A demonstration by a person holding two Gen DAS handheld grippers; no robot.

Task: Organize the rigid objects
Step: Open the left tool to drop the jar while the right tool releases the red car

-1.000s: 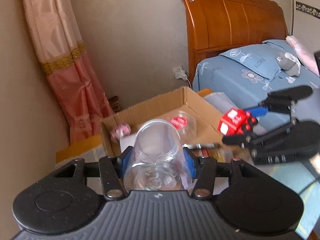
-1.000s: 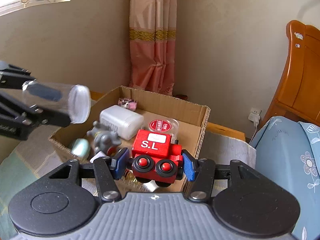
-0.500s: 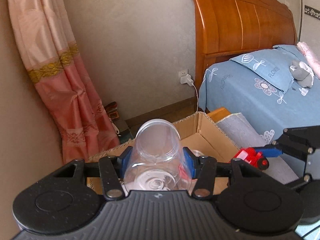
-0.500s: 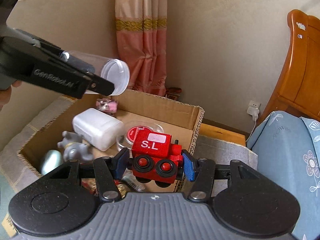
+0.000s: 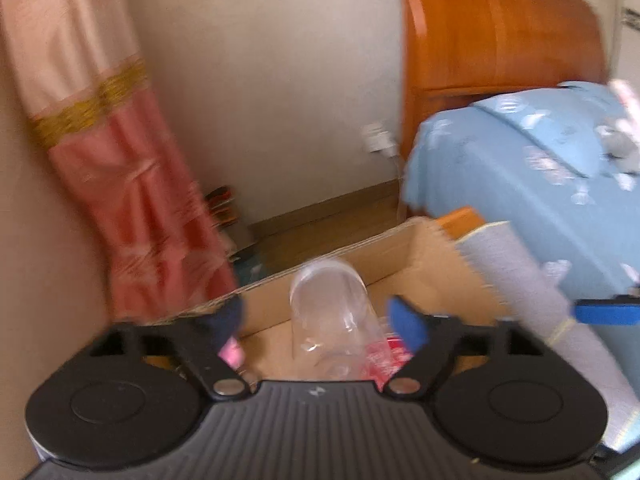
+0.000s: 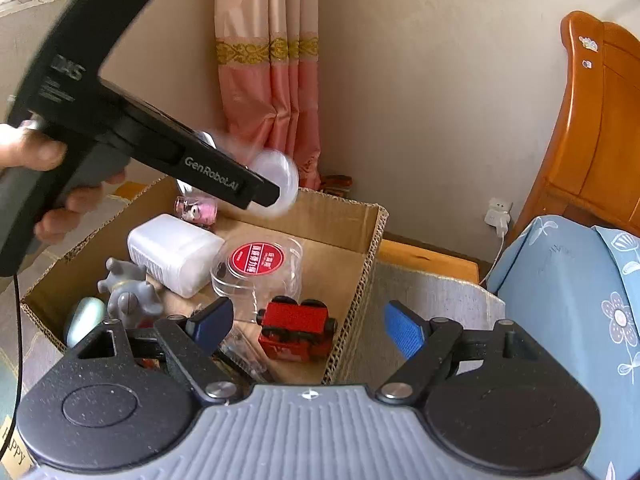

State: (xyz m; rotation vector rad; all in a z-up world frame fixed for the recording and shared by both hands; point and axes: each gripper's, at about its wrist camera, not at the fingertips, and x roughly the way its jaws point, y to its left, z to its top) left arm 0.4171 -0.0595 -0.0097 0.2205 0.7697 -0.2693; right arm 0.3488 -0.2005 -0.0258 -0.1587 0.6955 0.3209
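Red toy train [image 6: 296,330] and white bottle [image 6: 174,254] inside cardboard box [image 6: 352,220]

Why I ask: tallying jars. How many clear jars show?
2: a jar between the left gripper's opening jaws, a red-labelled jar in the box; more may be hidden.

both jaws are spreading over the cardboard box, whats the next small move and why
Probably lift both grippers back from the cardboard box. The red toy train already lies inside, clear of the right gripper, and the clear jar sits loose between the left gripper pads, which are opening.
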